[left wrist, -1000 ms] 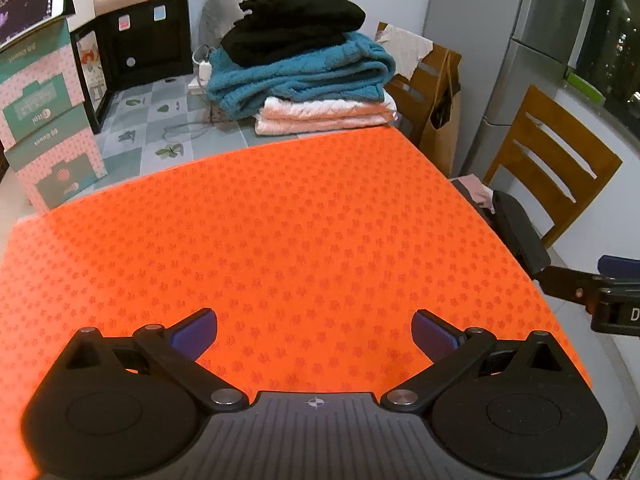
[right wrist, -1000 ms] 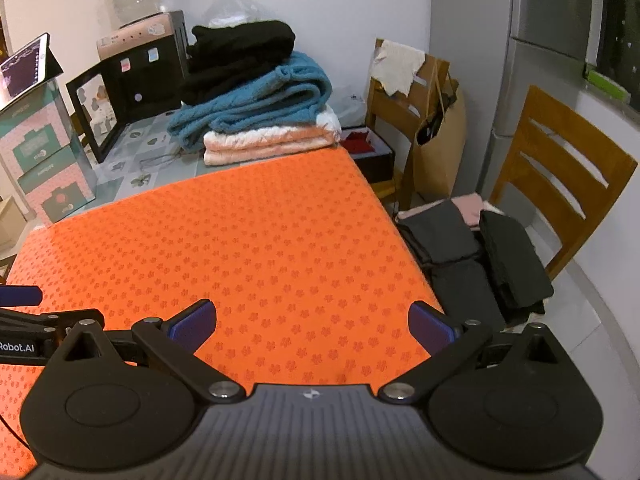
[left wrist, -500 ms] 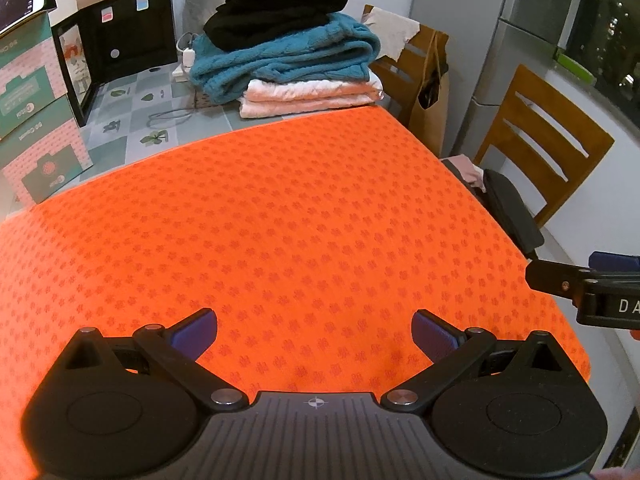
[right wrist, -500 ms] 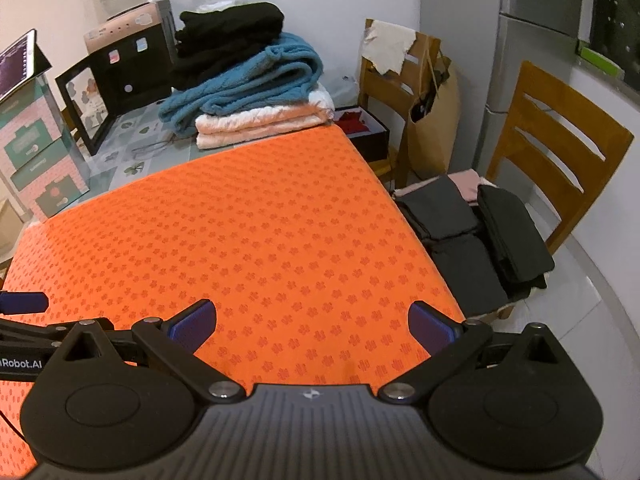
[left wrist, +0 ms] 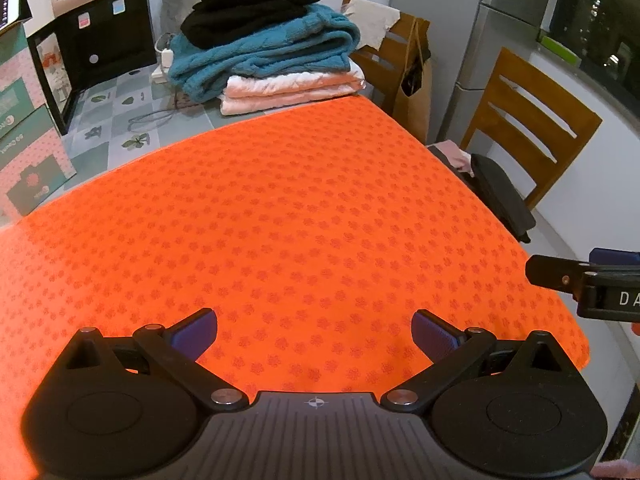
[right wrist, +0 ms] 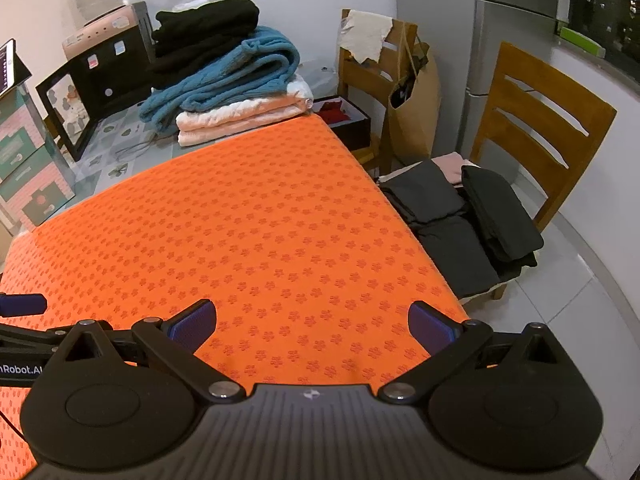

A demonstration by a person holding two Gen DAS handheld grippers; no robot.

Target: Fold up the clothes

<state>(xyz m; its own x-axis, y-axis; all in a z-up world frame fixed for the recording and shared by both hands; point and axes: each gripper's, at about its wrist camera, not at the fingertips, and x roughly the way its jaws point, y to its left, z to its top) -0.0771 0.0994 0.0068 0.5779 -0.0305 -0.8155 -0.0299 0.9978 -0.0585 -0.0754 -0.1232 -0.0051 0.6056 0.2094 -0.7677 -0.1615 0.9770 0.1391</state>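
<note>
Above the orange mat (left wrist: 304,216), the left gripper (left wrist: 314,332) and the right gripper (right wrist: 312,324) are held side by side, fingers spread wide and nothing gripped. Folded clothes (left wrist: 272,52) are stacked at the far edge of the table. Dark garments (right wrist: 460,216) are piled on a wooden chair (right wrist: 536,120) beside the mat.

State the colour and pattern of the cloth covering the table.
The cloth is bright orange with a repeating small darker flower print, clearest in the right wrist view.
</note>
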